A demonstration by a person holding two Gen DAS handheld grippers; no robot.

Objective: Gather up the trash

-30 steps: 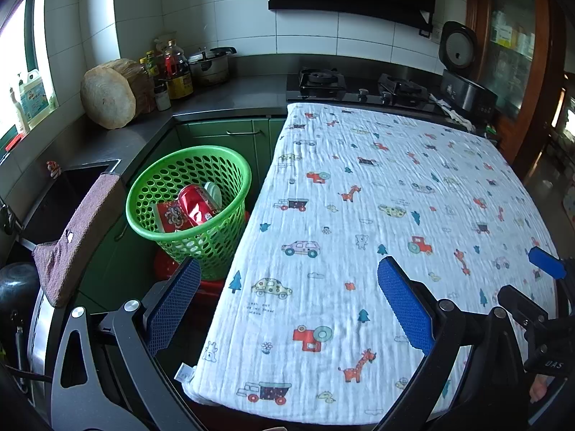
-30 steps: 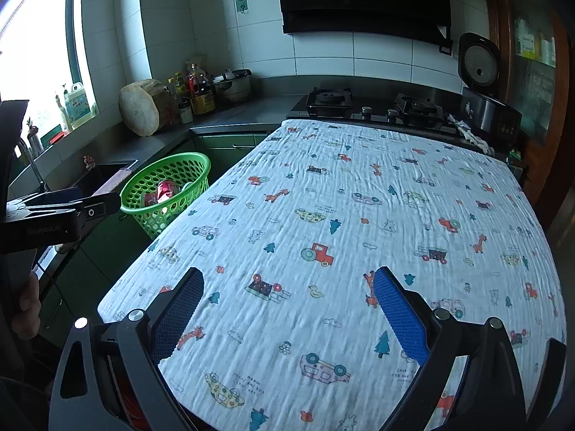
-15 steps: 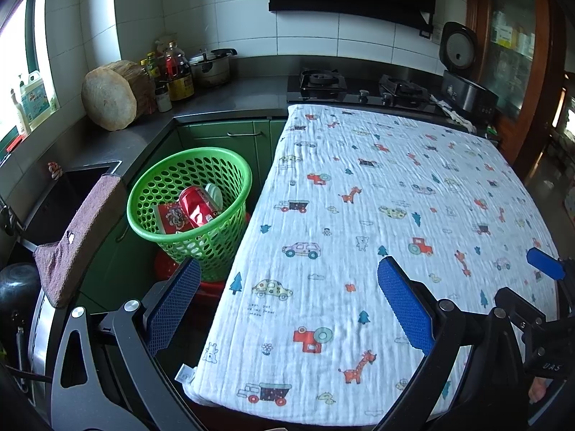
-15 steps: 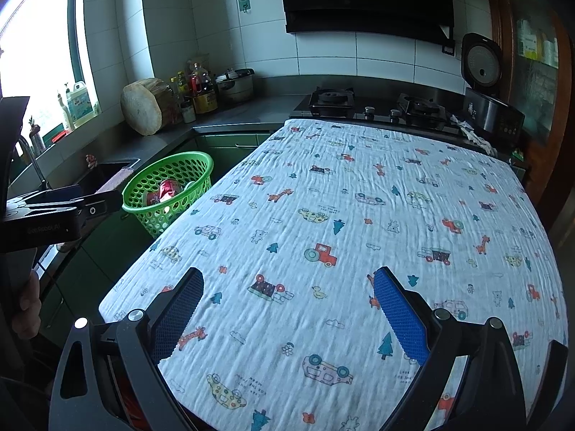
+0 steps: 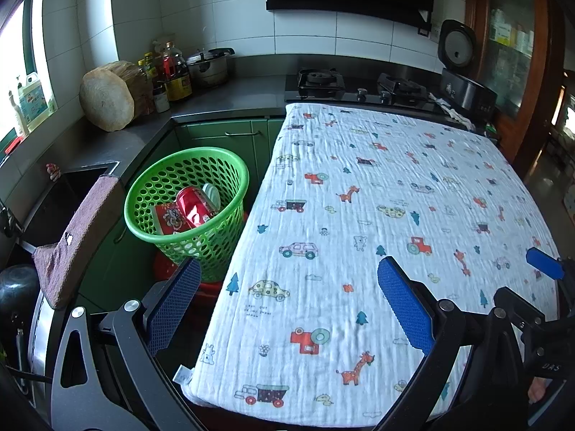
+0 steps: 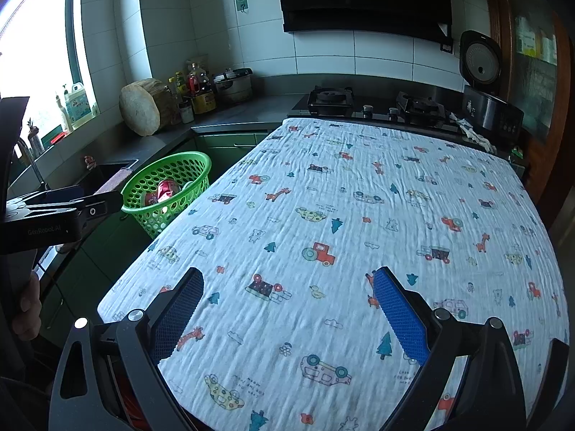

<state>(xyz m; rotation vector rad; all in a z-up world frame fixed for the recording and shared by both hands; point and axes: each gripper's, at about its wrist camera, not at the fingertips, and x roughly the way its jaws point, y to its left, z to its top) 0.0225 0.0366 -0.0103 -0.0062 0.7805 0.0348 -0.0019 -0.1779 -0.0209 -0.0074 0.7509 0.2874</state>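
1. Apparently the collecting is close to finished: the bench (image 5: 395,215), covered by a white cloth printed with cars, giraffes and trees, carries no loose trash in either wrist view
2. The trash that can be seen sits inside the green basket (image 5: 230,165), a round perforated plastic bin just beside the bench's left edge, low in front of the green cabinets; the right wrist view shows the same basket (image 6: 179,165) at far left of the cloth
3. Within it a crushed red can (image 5: 194,204) leans tilted against the far-right wall, dented and shiny; a red printed wrapper (image 5: 167,217) lies to its left, and a pale round piece (image 5: 212,194) pokes out behind the can, too hidden to identify
4. The left gripper (image 5: 287,309) hovers over the near-left corner of the bench, its blue-padded fingers spread wide with nothing between them
5. The right gripper (image 6: 287,312) hangs over the near edge of the cloth, fingers likewise wide apart and empty
6. As a judgement, what is left is at most a check for pieces outside these views; the far counter with bottles, a pot and a cooker shows nothing clearly marked as trash
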